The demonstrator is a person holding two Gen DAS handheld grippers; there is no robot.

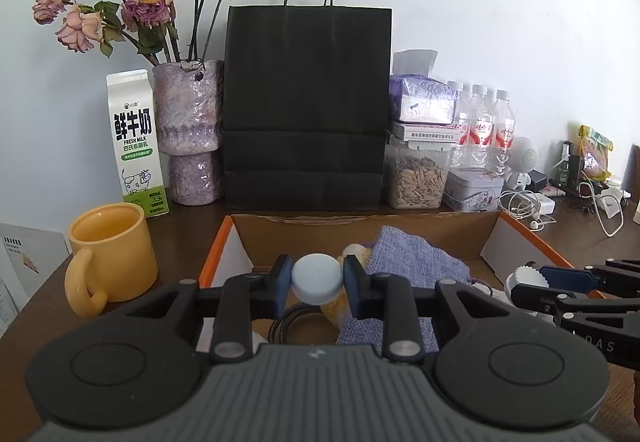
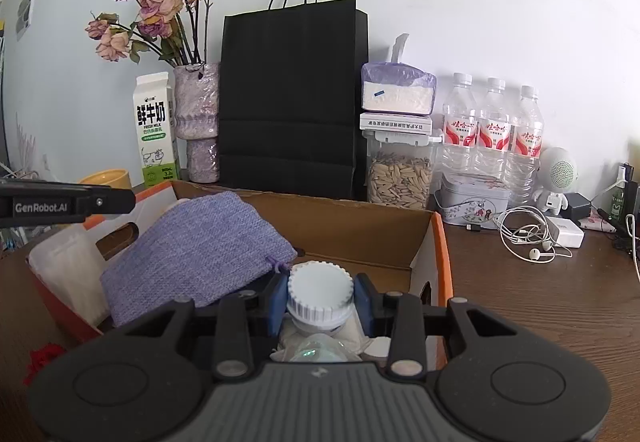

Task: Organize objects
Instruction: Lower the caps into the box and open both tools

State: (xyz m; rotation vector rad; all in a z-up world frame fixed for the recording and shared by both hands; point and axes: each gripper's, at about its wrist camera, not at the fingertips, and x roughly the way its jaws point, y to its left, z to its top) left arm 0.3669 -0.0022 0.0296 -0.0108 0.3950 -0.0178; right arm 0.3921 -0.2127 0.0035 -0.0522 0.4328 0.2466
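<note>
An open cardboard box with orange sides (image 1: 362, 232) (image 2: 442, 242) stands on the brown table and holds a purple woven pouch (image 1: 416, 262) (image 2: 200, 242). My left gripper (image 1: 317, 280) is shut on a pale blue smooth bottle cap (image 1: 317, 278), held over the box. Below it lies a yellowish object and a black cable. My right gripper (image 2: 320, 296) is shut on a white ribbed bottle cap (image 2: 320, 290) at the box's right end, with the clear bottle body below it. The right gripper also shows in the left wrist view (image 1: 532, 280).
Behind the box stand a black paper bag (image 1: 306, 105), a milk carton (image 1: 136, 141), a vase of dried roses (image 1: 192, 129), a seed jar (image 1: 418, 181), three water bottles (image 2: 492, 129) and a tin (image 2: 472, 199). A yellow mug (image 1: 112, 250) is left; earphones (image 2: 528, 238) right.
</note>
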